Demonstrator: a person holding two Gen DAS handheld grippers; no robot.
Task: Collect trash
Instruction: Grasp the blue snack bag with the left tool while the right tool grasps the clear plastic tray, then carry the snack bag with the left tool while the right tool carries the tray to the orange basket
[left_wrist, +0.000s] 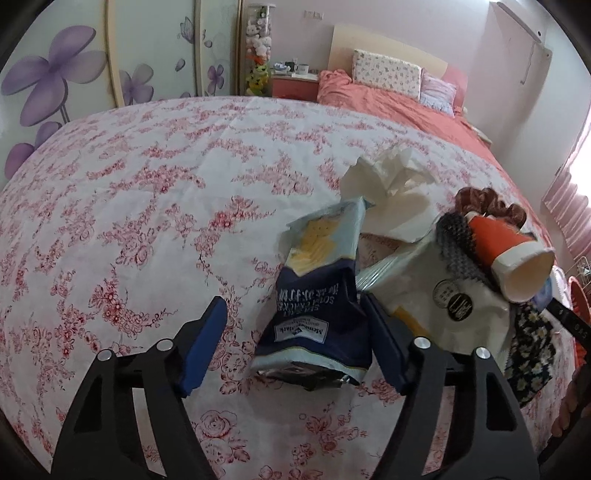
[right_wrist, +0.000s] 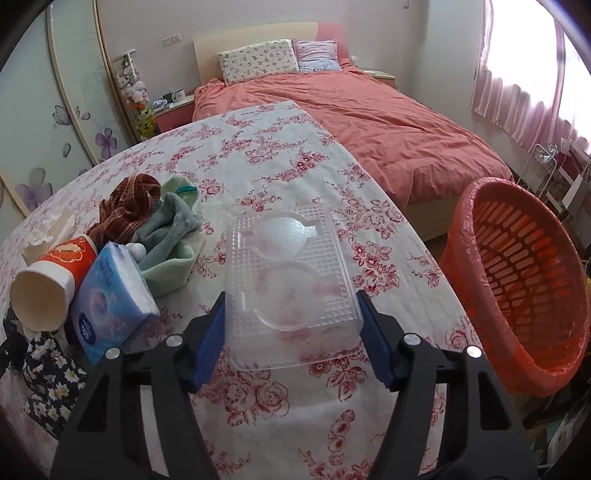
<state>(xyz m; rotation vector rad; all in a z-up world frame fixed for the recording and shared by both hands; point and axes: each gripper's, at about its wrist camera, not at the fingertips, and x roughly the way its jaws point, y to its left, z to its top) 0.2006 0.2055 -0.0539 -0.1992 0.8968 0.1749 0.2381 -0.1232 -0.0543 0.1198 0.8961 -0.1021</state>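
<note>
The right gripper (right_wrist: 291, 332) pinches the clear tray (right_wrist: 291, 280) beside the orange basket (right_wrist: 517, 295). The left gripper (left_wrist: 295, 343), spread, straddles the cracker bag (left_wrist: 317, 295) (untouched leftward); both should clamp squarely before lifting.

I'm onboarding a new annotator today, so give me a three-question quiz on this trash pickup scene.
1. True or false: the orange basket stands on the floral cloth.
2. What lies between the right gripper's pads? A) paper cup B) clear plastic tray C) tissue pack
3. Fill in: the left gripper straddles a blue cracker ____.

Key: 1 false, it sits beside the table's edge; 2 B; 3 bag.
</note>
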